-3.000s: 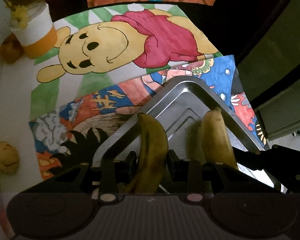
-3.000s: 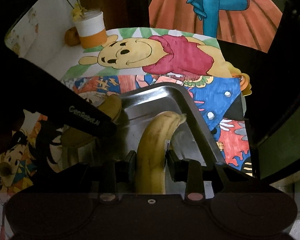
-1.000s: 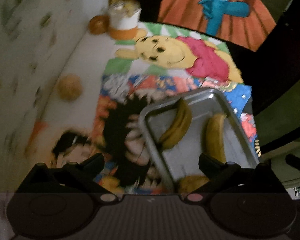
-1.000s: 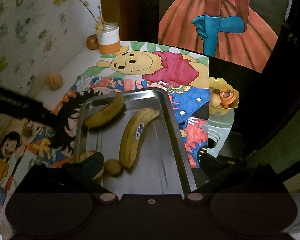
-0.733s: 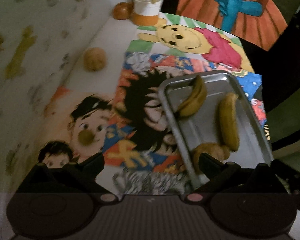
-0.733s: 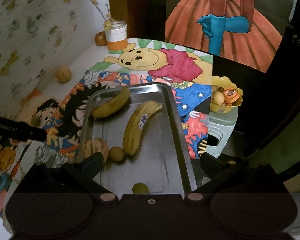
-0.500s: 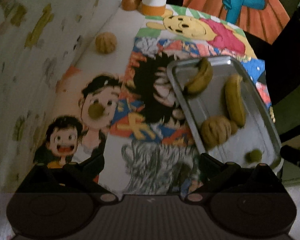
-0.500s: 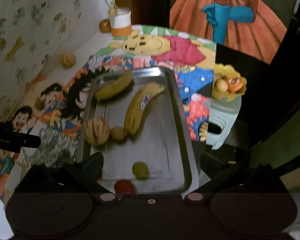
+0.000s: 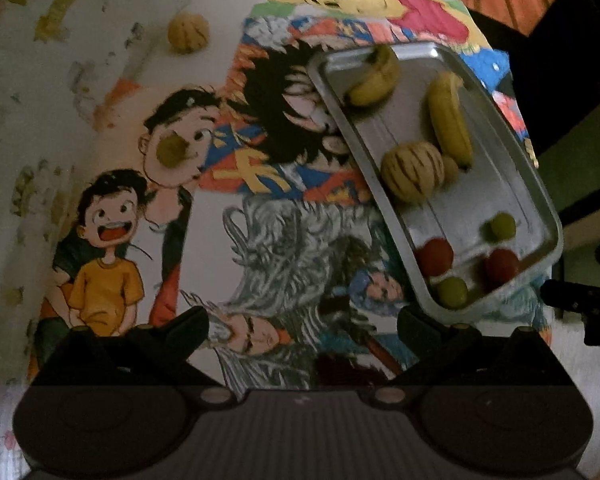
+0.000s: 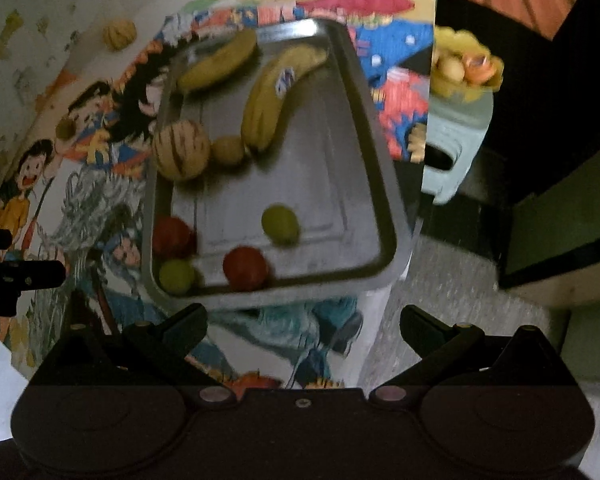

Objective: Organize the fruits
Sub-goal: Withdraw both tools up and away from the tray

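Note:
A metal tray (image 10: 380, 184) (image 9: 536, 184) lies on the cartoon-printed tablecloth. It holds two bananas (image 10: 274, 92) (image 9: 448, 118), a striped yellow melon (image 10: 181, 149) (image 9: 412, 170), a small tan fruit (image 10: 228, 150), two red fruits (image 10: 246, 268) and two green ones (image 10: 281, 223). My left gripper (image 9: 302, 330) hovers open above the cloth, left of the tray's near corner. My right gripper (image 10: 303, 326) is open too, held back over the tray's near edge. Neither holds anything.
Loose on the cloth are a second striped melon (image 9: 189, 33) near the wall and a small green fruit (image 9: 172, 151). A yellow bowl of fruit (image 10: 466, 66) sits on a pale stool (image 10: 452, 148) right of the table. Floor lies beyond the table edge.
Both grippers let go of their bananas, which lie in the tray, and opened wide. Both have since pulled back and up, bringing the tray's near end into view.

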The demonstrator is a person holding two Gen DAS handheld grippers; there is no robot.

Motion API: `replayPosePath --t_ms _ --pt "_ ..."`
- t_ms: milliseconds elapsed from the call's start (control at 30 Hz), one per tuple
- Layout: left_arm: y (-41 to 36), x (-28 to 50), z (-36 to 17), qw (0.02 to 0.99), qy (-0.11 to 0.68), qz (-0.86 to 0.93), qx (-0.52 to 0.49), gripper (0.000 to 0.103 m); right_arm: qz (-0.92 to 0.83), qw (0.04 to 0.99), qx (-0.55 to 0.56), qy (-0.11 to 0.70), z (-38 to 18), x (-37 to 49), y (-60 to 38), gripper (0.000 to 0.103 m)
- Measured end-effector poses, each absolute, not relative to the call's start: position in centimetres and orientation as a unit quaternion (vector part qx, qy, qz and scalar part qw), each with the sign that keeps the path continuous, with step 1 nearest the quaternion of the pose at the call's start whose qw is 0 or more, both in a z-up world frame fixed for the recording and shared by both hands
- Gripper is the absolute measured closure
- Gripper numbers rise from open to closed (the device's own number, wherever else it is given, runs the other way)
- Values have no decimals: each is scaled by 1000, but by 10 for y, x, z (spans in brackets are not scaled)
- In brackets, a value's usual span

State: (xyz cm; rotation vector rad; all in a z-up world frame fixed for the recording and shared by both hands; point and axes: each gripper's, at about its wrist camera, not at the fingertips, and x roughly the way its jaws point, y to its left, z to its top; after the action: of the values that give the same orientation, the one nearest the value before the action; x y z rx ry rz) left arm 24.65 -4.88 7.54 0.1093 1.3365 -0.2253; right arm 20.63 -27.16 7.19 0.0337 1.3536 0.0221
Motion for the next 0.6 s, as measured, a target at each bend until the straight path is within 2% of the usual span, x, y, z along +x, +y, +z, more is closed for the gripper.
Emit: replayPosePath --t_ms 600 --pt "-41 240 65 746 655 -102 68 1 50 741 27 669 53 216 -245 1"
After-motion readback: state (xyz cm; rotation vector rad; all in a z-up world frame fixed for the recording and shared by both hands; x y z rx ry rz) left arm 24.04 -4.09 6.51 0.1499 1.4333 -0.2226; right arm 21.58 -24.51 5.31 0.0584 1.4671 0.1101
